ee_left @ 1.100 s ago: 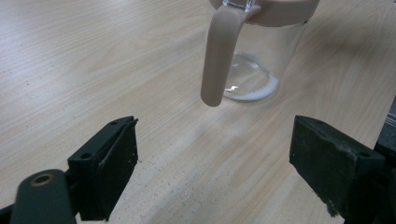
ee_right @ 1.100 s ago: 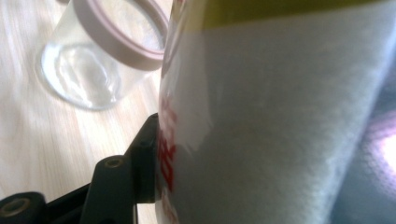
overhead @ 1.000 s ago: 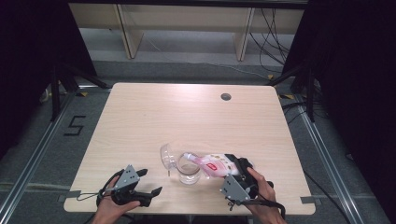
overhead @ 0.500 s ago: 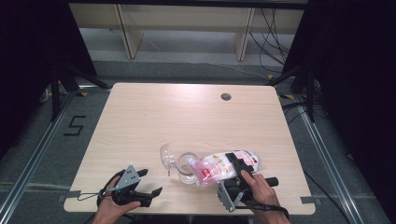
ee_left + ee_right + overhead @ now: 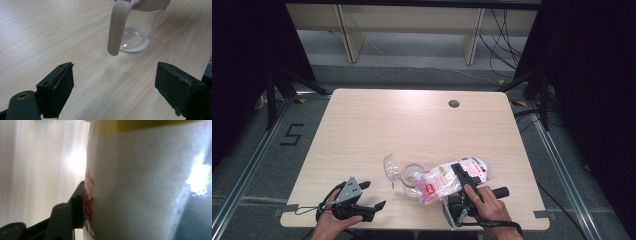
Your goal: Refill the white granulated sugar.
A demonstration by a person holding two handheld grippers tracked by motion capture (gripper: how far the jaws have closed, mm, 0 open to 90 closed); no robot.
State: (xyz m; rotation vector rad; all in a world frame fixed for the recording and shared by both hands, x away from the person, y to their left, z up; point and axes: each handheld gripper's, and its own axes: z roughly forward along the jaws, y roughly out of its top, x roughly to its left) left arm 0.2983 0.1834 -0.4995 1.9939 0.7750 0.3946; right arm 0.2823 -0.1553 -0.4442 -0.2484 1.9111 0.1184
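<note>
A clear plastic bag of white powder (image 5: 443, 181) with red print hangs tilted near the table's front edge. My right gripper (image 5: 462, 174) is shut on its middle. The bag's lower left end reaches over a clear glass jar (image 5: 408, 176) whose lid (image 5: 389, 165) is swung open to the left. In the right gripper view the bag (image 5: 142, 185) presses against the left finger (image 5: 78, 203). My left gripper (image 5: 373, 195) rests open at the front left, apart from the jar. In its own view the jar (image 5: 140, 30) stands ahead with a beige lid tab (image 5: 116, 27) hanging down and a little white powder (image 5: 136, 48) at the bottom.
The wooden table (image 5: 412, 125) has a round cable hole (image 5: 454, 104) at the back right. Beyond it stand shelf legs and cables on the floor. A "5" is marked on the floor (image 5: 292, 135) at the left.
The right hand has rolled and lifted the bag off the table, tipping its left end over the jar. The left gripper has stayed where it was.
</note>
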